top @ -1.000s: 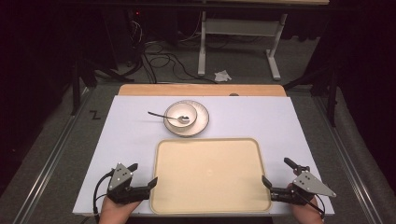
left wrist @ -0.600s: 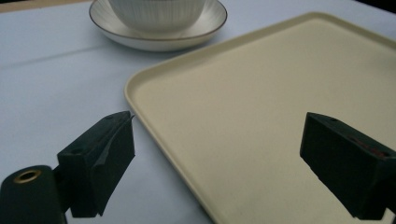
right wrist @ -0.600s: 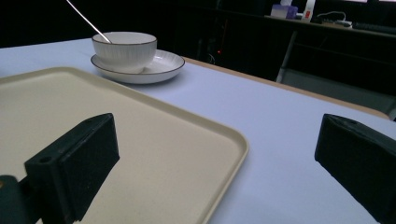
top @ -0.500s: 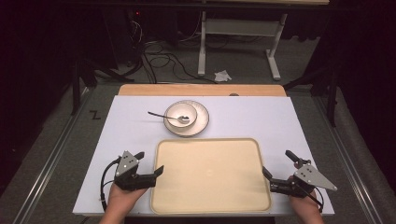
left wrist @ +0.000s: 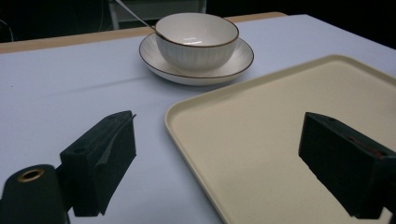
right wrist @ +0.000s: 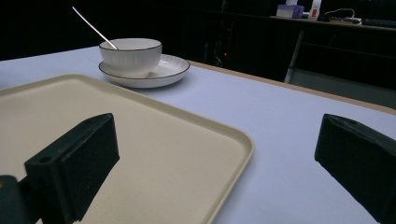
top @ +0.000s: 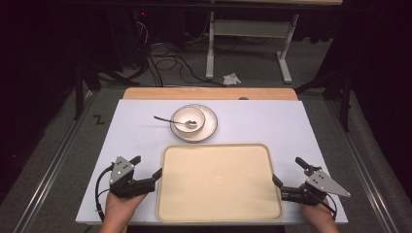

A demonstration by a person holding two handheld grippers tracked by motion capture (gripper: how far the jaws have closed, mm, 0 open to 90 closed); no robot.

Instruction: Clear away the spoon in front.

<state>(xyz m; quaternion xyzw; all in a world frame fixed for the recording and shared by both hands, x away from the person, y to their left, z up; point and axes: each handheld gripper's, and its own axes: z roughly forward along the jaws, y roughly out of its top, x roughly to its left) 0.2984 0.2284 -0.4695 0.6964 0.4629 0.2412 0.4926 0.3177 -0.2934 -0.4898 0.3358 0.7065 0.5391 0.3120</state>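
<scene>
The cream tray [top: 218,182] lay between the two claws, its long axis running from one to the other. The left gripper [top: 150,175] stood with jaws apart, straddling the tray's left rim; the right gripper [top: 282,187] gaped likewise at the right rim. Compared with a second ago, the left hand had lifted and its jaws had crossed onto the rim.

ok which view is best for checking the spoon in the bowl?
The high view: it shows the whole spoon, head in the bowl, handle out over the rim. The left gripper view catches a short stretch of handle behind the bowl. The right gripper view shows the handle rising from the bowl, head hidden.
</scene>
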